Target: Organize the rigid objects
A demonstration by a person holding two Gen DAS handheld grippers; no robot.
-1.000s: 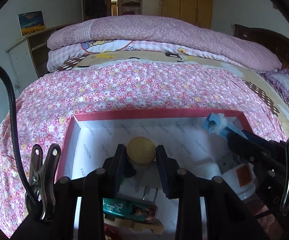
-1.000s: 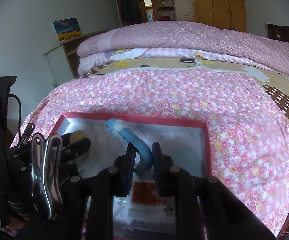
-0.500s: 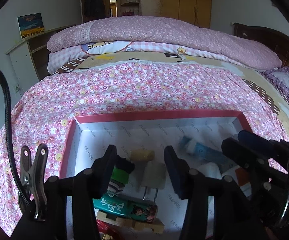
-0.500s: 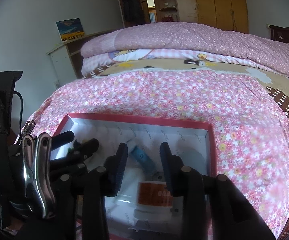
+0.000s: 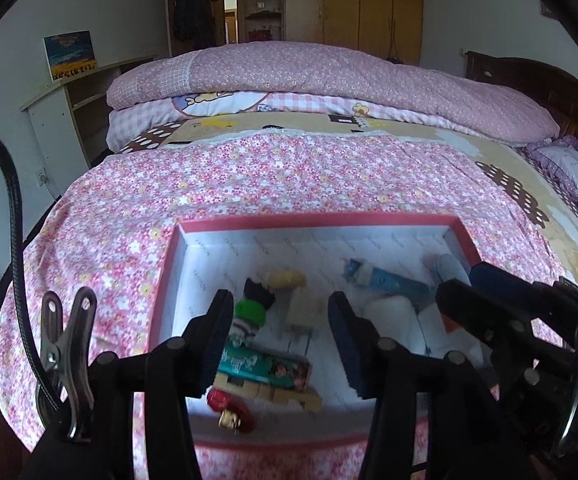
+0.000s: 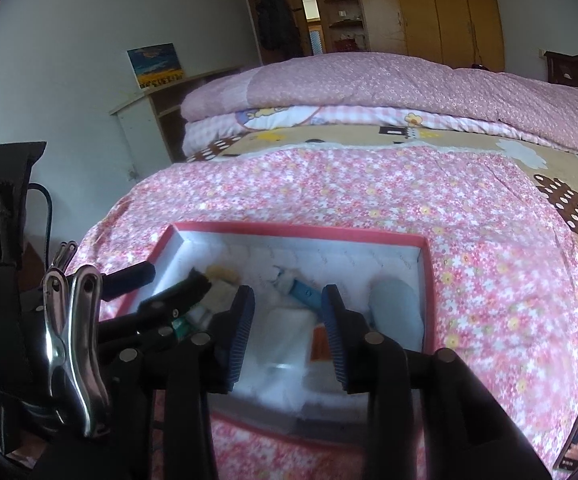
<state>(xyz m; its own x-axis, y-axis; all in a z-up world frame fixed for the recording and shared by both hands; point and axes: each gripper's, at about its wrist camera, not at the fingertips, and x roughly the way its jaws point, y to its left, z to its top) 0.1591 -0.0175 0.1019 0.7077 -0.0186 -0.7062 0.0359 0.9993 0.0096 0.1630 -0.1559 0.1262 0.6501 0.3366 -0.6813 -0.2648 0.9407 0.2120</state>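
Both my claws, left claw point(image 5: 281, 336) and right claw point(image 6: 287, 332), have just been opening; jaws apart, nothing between. Wooden peg point(image 5: 287, 279) and blue tube point(image 5: 389, 282) lie in box point(image 5: 317, 221) on bed. Risk: box crowded, soft bedding; careless next drop tips box, spills pieces.

We see the right gripper point(image 6: 289, 320) above the near edge of the red-rimmed box point(image 6: 301, 231) on the bed point(image 6: 369, 184), its jaws just opened and holding nothing. A blue tube point(image 6: 303, 293) lies inside the box beyond them.
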